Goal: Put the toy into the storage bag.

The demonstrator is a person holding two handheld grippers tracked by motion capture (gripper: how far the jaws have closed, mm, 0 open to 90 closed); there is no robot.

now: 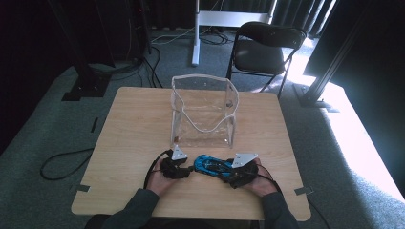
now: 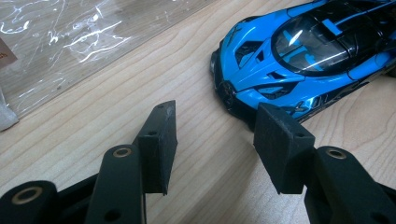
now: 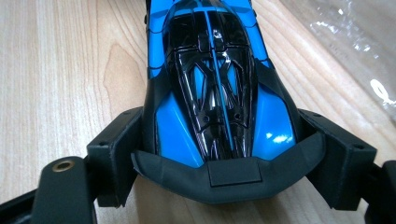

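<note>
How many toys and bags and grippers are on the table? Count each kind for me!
Toy cars: 1, the blue car
Clear plastic bags: 1, the clear bag
Grippers: 2, the left gripper and the right gripper
Total: 4

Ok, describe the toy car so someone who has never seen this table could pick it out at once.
On the square wooden table, look at the near edge, in front of the upright clear plastic bag. The toy car lies there between the left gripper, open by its nose, and the right gripper, closed on its tail. It is the one bright blue thing, glossy with a black roof.
</note>
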